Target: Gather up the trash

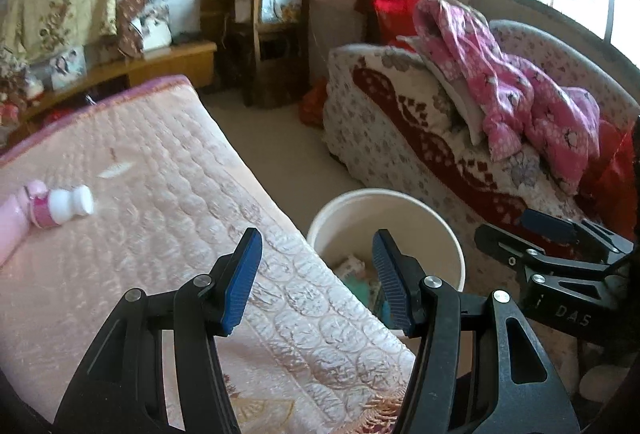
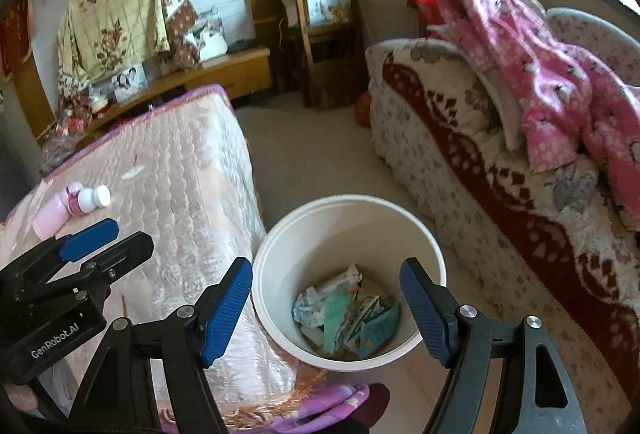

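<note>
A white trash bin [image 2: 280, 266] stands on the floor between the bed and the sofa, holding crumpled paper and wrappers [image 2: 348, 314]. It also shows in the left wrist view [image 1: 400, 210]. My right gripper [image 2: 326, 310] is open and empty above the bin's mouth. My left gripper [image 1: 316, 282] is open and empty over the bed's edge beside the bin. A small white bottle with a pink label [image 1: 64, 208] lies on the bed next to a pink bottle [image 1: 12, 222]; both show in the right wrist view [image 2: 90, 198]. A small white scrap [image 1: 116, 170] lies further up the bed.
The bed has a peach quilted cover [image 1: 160, 234]. A sofa [image 2: 480, 170] with a patterned blanket and pink clothes [image 1: 520, 94] stands right of the bin. A wooden cabinet [image 2: 224, 70] and a chair [image 2: 320, 34] stand at the back. Floor shows between bed and sofa.
</note>
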A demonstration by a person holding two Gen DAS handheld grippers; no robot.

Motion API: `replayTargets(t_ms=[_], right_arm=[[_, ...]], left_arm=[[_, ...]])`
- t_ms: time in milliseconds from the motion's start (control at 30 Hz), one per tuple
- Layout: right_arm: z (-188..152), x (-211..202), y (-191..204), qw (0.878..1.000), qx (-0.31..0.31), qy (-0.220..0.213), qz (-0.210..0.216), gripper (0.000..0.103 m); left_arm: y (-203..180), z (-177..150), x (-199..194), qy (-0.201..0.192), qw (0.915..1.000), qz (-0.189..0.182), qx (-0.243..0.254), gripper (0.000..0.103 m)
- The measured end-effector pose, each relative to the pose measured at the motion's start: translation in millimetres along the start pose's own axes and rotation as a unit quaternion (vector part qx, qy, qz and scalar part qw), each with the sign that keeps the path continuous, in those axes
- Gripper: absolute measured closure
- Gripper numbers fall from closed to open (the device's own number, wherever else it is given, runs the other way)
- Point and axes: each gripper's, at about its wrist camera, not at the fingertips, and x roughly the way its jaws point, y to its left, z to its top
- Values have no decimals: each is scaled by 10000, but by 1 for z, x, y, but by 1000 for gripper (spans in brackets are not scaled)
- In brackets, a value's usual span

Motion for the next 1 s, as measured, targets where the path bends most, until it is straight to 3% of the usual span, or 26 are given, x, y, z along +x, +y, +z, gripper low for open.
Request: replayTargets(t_ms=[67, 467, 600, 1000], right_arm=[[0, -8, 1, 9999, 28, -106, -39, 24], [-2, -54, 8, 9975, 229, -594, -305, 22], [-3, -67, 13, 9960, 213, -770, -410, 21], [-2, -89, 27, 9943, 77, -997, -369, 15]], left_arm=[[1, 0, -9, -99, 9999, 25, -36, 47], [-4, -3, -52, -483, 9986, 188, 105, 47], [-2, -5, -63, -592, 9972, 444, 82, 47], [2, -5, -89, -886, 9951, 435, 61, 47]])
